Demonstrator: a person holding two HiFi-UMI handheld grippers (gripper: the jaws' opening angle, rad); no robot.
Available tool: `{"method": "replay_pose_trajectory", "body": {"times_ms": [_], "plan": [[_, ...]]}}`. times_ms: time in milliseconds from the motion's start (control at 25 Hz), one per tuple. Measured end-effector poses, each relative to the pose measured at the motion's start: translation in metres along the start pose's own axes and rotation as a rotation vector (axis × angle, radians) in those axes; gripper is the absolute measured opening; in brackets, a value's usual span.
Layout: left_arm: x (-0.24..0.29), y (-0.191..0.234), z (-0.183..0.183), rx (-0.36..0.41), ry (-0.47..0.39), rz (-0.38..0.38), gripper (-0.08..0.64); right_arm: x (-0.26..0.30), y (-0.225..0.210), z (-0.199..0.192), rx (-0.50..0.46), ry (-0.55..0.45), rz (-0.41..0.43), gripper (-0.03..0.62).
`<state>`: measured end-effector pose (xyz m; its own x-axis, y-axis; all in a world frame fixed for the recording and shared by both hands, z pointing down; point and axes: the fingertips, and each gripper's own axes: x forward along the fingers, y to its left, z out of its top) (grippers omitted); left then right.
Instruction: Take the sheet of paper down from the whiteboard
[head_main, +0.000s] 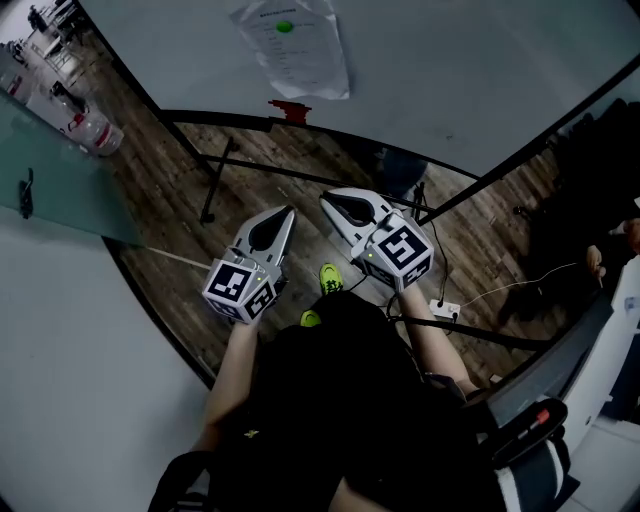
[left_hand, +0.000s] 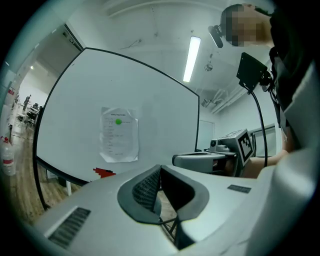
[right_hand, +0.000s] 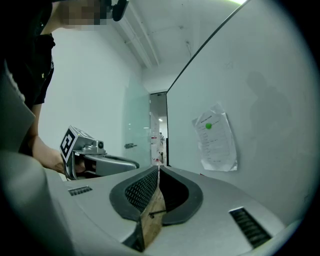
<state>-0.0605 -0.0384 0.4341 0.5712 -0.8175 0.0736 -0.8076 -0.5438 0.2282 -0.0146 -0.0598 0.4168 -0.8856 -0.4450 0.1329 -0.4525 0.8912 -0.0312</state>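
From the head view, the sheet of paper (head_main: 292, 45) hangs on the whiteboard (head_main: 450, 70) at twelve o'clock. A green dot (head_main: 285, 27), probably a magnet, sits near its top edge. Both claws are held low in front of the person, well short of the board. The left gripper (head_main: 290, 210) lies at seven o'clock of the sheet and the right gripper (head_main: 325, 198) just beside it. A red thing (head_main: 290, 108) rests on the board's lower ledge under the sheet.

In the left gripper view, the jaws are pressed together with nothing between them. The sheet (left_hand: 119, 134) sits at ten o'clock of the tips, its lower edge curling off the board.

In the right gripper view, the jaws are all but together, a bare slit at the tips, and empty. The sheet (right_hand: 216, 137) is up at two o'clock.

I'd say the reach is the step in hand. To do it well, bring both claws up level with the sheet. One jaw pair should spread wide before it arrives and slip over that lifted bottom corner. The other should take the green dot, so the paper comes away untorn.
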Motion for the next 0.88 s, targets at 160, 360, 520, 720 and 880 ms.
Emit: {"method": "replay_pose_trajectory", "body": {"times_ms": [160, 360, 520, 720, 880], "plan": [[0.019, 0.009, 0.006, 0.008, 0.001, 0.005, 0.023, 0.009, -0.019, 0.005, 0.003, -0.008, 0.01, 0.049], [0.044, 0.023, 0.014, 0.017, -0.001, 0.021, 0.025, 0.023, -0.045, 0.011, -0.001, -0.016, 0.029, 0.049], [0.061, 0.03, 0.019, 0.017, -0.005, 0.027, 0.025, 0.031, -0.061, 0.014, 0.004, -0.017, 0.045, 0.052], [0.08, 0.041, 0.024, 0.021, -0.012, 0.039, 0.025, 0.043, -0.076, 0.016, 0.005, -0.014, 0.07, 0.054], [0.093, 0.05, 0.029, 0.031, -0.019, 0.053, 0.025, 0.051, -0.089, 0.02, -0.011, -0.013, 0.079, 0.055]]}}
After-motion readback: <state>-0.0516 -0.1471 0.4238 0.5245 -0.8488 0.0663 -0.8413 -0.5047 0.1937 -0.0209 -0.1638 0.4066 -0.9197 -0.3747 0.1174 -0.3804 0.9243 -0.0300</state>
